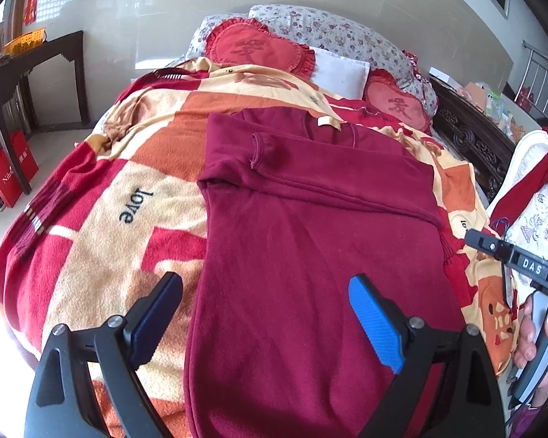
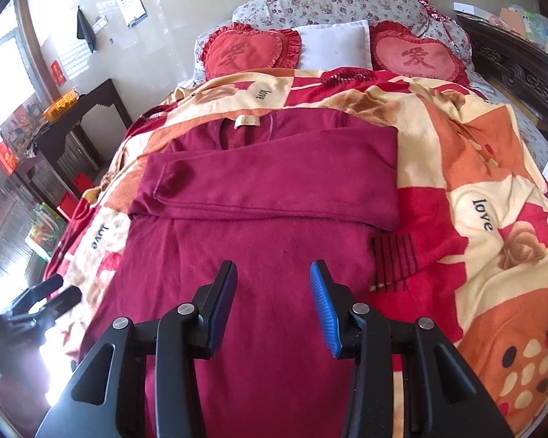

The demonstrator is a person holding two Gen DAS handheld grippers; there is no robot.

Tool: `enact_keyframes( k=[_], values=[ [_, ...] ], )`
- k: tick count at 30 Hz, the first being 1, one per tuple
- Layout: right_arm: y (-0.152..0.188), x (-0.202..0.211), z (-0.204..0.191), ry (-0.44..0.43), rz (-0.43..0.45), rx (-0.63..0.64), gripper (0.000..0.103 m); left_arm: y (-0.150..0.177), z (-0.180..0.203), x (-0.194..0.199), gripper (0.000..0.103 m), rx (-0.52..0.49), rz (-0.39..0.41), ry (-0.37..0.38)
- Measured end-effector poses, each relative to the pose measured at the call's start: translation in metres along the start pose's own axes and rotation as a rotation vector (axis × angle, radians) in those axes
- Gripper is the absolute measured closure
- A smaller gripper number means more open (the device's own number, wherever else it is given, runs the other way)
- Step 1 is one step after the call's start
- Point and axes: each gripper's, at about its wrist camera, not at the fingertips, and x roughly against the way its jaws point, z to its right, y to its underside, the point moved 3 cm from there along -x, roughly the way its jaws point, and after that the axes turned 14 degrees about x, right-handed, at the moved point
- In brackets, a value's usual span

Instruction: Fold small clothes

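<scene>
While the maroon top [image 2: 259,255] lies flat on the patterned blanket [image 2: 493,168], its long axis runs from the bottom of the frame up toward the pillows [image 2: 332,45], collar and cream label [image 2: 247,121] at the far end. Both sleeves are folded across the chest in a band, the cuff [image 1: 263,153] ending left of centre. The left gripper [image 1: 265,314] is spread wide over the top's left edge, and the right gripper [image 2: 273,304] hangs released over its lower middle, holding nothing.
</scene>
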Motion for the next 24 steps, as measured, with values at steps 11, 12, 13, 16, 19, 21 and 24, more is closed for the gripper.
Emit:
enact_keyframes(
  k=[11,12,13,16,19,21,24],
  values=[
    [0.036,0.013,0.033,0.040,-0.049,-0.026,0.078,0.005,-0.033,0.015,0.008,-0.103,0.029,-0.090],
    [0.042,0.017,0.038,0.045,-0.049,-0.032,0.078,0.006,-0.039,0.016,0.008,-0.100,0.028,-0.098],
    [0.048,0.021,0.043,0.052,-0.050,-0.037,0.078,0.006,-0.049,0.017,0.008,-0.091,0.025,-0.105],
    [0.064,0.030,0.058,0.069,-0.062,-0.059,0.077,0.006,-0.072,0.018,0.008,-0.041,0.009,-0.118],
    [0.082,0.035,0.069,0.051,-0.082,-0.084,0.075,0.005,-0.082,0.019,0.008,-0.002,0.002,-0.103],
    [0.092,0.035,0.070,0.017,-0.097,-0.093,0.075,0.008,-0.082,0.018,0.008,0.013,-0.022,-0.087],
    [0.107,0.035,0.064,-0.056,-0.121,-0.094,0.075,0.017,-0.074,0.019,0.008,0.008,-0.062,-0.045]
  ],
)
